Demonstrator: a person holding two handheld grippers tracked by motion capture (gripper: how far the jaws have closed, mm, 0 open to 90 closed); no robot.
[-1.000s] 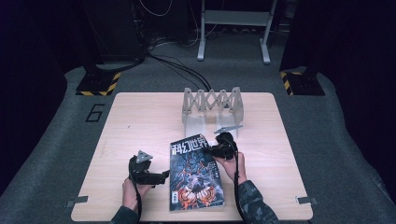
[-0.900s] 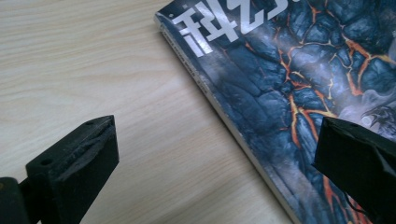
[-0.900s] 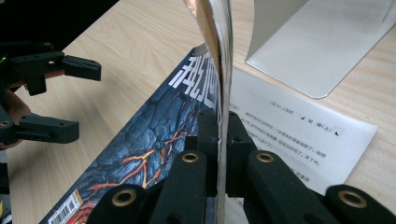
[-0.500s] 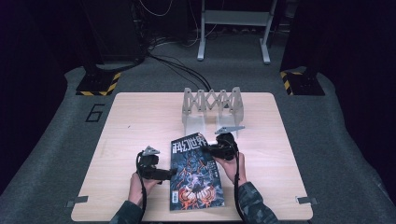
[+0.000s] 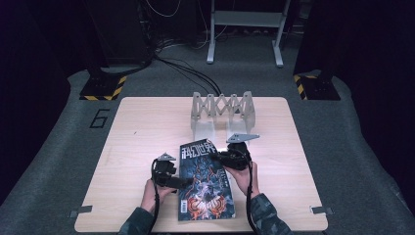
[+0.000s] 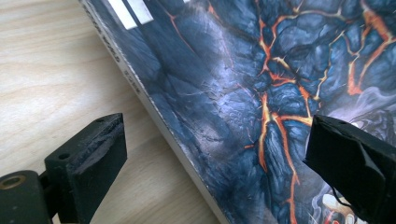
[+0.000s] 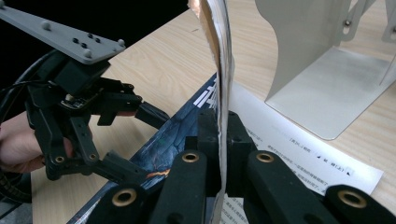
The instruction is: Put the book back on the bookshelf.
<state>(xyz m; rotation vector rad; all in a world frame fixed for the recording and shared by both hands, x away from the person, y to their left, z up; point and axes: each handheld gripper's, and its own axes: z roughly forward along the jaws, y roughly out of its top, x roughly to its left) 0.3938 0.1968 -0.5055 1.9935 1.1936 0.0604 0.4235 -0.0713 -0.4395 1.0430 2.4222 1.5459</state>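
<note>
Since a second ago the left gripper (image 5: 182, 183) has slid in from the bare wood to the magazine's left edge, while the right gripper (image 5: 221, 157) has stayed at the upper right of the cover.

On the table (image 5: 147, 127), the magazine (image 5: 205, 188) lies near the front edge, just in front of the grey folding rack (image 5: 222, 110). In the right gripper view the jaws are clamped on the cover's edge, which stands up between them with a white inner page showing beneath. In the left gripper view the jaws gape wide, one over wood, one over the cover, straddling the spine edge and gripping nothing.

This looks like opening or lifting the magazine. To do it well, the left jaws should probably press the spine side flat, so the book does not slide, while the right hand turns the cover slowly, since thin paper pinched at one spot could crease or tear.
</note>
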